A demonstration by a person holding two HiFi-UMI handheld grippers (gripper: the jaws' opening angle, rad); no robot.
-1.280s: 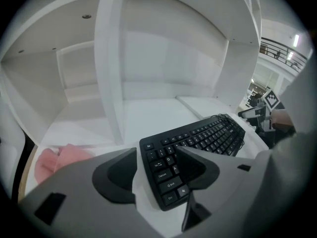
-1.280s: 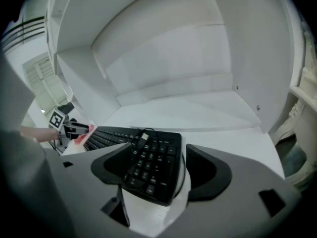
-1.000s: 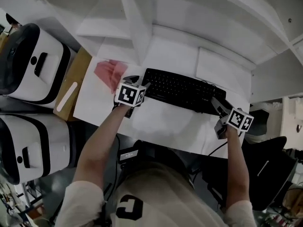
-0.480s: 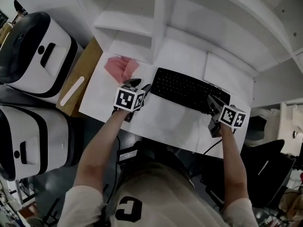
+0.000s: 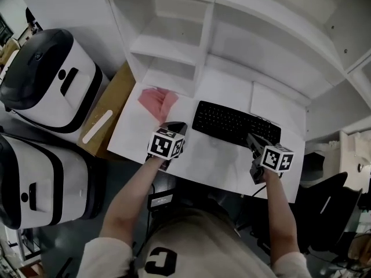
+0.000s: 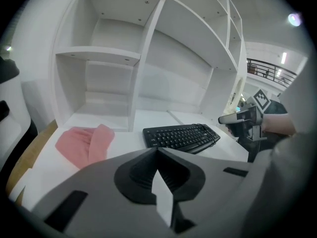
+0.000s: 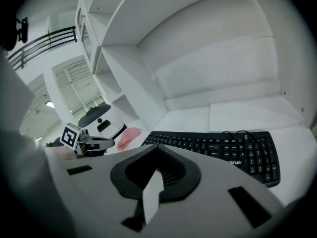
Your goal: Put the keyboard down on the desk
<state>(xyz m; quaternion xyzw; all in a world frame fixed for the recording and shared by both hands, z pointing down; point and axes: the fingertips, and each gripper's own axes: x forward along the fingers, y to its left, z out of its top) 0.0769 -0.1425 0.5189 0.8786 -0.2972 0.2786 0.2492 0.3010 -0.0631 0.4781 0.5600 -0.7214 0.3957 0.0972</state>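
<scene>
The white desk [image 5: 214, 169] now carries the black keyboard [image 5: 235, 124] lying flat at centre-right of the head view, with neither gripper on it. 1 second ago your 2 grippers sat at its 2 ends; both have since drawn back toward the lower edge of the frame. The left gripper [image 5: 175, 127] and right gripper [image 5: 253, 140] have just been closing, and their jaws now meet on nothing. I'd judge the put-down done. The pink cloth [image 5: 157, 102] lies apart, upper left.
</scene>
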